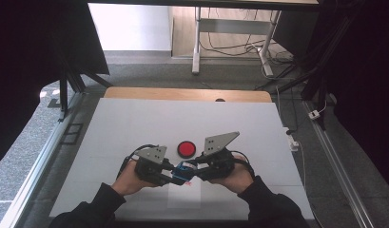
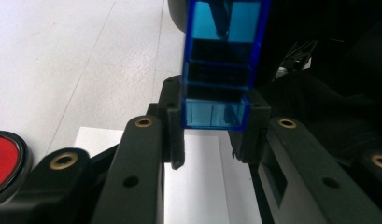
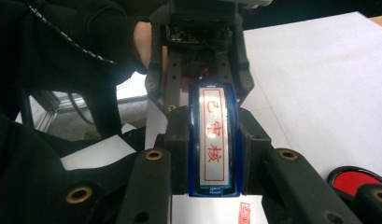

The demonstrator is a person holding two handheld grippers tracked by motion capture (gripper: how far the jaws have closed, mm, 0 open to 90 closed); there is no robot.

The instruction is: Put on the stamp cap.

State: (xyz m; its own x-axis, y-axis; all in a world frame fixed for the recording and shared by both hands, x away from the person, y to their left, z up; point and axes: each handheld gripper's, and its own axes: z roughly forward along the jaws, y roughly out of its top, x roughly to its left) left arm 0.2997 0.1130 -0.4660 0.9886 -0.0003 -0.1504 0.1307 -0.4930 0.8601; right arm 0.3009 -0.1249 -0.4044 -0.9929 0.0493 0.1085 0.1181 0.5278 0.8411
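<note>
A blue see-through stamp (image 1: 183, 172) hangs low over the table between my two grippers, which face each other. My left gripper (image 1: 175, 174) is shut on one end; in the left gripper view its pads clamp the blue body (image 2: 216, 114) at my left gripper (image 2: 212, 140). My right gripper (image 1: 195, 172) is shut on the other end. In the right gripper view the stamp's white face (image 3: 214, 140) with red characters lies up between the jaws of my right gripper (image 3: 214, 156), and the left gripper (image 3: 198, 60) grips it from the far side.
A round red ink pad (image 1: 186, 148) (image 2: 2, 158) (image 3: 357, 179) sits just beyond the grippers. Under them lies a white paper sheet (image 1: 185, 195) bearing a red print (image 3: 244, 212). A white mat (image 1: 135, 123) covers the table, with a wooden edge (image 1: 182, 93) at the far side.
</note>
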